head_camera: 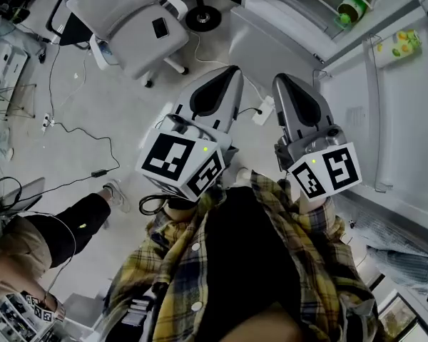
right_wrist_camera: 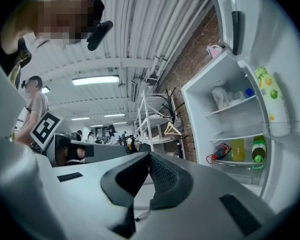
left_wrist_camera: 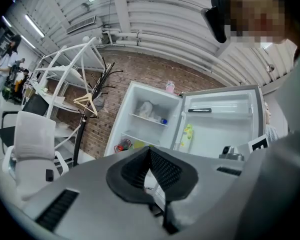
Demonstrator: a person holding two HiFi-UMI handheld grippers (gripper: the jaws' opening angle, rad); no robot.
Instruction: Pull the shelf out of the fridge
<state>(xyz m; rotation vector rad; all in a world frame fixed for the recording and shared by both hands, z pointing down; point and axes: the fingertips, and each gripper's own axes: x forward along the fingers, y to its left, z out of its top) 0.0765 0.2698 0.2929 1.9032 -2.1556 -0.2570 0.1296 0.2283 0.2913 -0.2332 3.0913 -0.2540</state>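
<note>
the shelf (right_wrist_camera: 233, 105) is sitting inside the open fridge (right_wrist_camera: 192, 115), ahead and to the right of the right gripper (right_wrist_camera: 149, 156) and well apart from it. it is looking thin, stiff and probably slick. a pale bundle (right_wrist_camera: 221, 96) is resting on it and could slide, so its bare front edge is seeming the safest hold. the right gripper and the left gripper (left_wrist_camera: 150, 150) are pointing fridgeward, jaws pressed together on nothing.

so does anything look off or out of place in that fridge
A dark bottle lies tipped on its side on the lower fridge shelf, next to an upright yellow bottle. Nothing looks spilled or broken.
</note>
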